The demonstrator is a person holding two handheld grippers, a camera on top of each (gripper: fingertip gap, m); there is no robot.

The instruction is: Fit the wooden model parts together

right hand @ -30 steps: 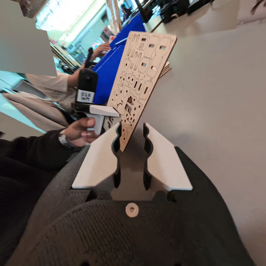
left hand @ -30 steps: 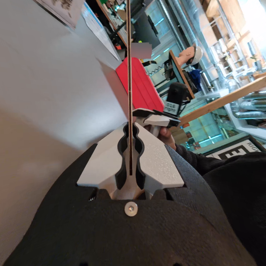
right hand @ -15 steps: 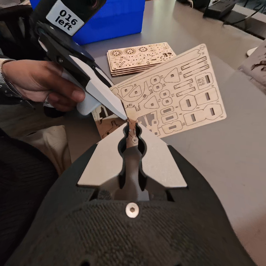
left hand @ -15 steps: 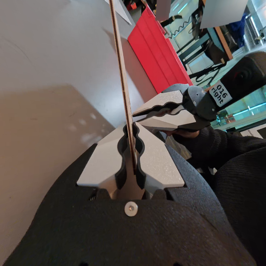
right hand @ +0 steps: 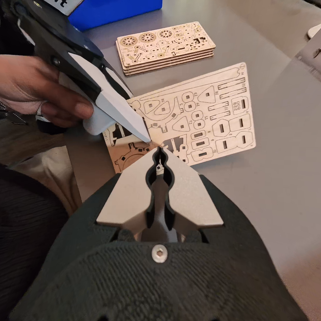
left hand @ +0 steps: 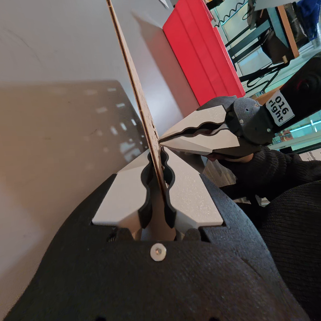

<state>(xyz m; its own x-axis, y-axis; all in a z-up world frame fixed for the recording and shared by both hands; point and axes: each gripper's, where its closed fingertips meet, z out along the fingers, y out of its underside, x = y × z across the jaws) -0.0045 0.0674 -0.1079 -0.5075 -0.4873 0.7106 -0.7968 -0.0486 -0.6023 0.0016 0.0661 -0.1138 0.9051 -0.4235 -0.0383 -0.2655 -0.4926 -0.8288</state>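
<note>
A thin laser-cut wooden parts sheet (right hand: 208,118) is held in the air above the grey table (right hand: 278,156). In the left wrist view the sheet (left hand: 132,74) shows edge-on. My left gripper (left hand: 157,154) is shut on its lower edge, and it also shows in the right wrist view (right hand: 146,139), coming in from the upper left. My right gripper (right hand: 159,149) is shut, with its tips pressed against the sheet's face next to some cut-out holes. In the left wrist view the right gripper (left hand: 160,141) points in from the right. I cannot tell whether it pinches a part.
A stack of several more wooden sheets (right hand: 165,48) lies flat on the table behind the held sheet. A blue bin (right hand: 112,12) stands at the back. A red bin (left hand: 199,57) stands on the table beyond the sheet. A person's hand (right hand: 43,97) holds the left gripper. Left and right tips are no more than a few centimetres apart.
My right gripper went from open to shut and moved its tips onto the sheet's face. The sheet turned from steeply tilted to facing the right wrist camera.
</note>
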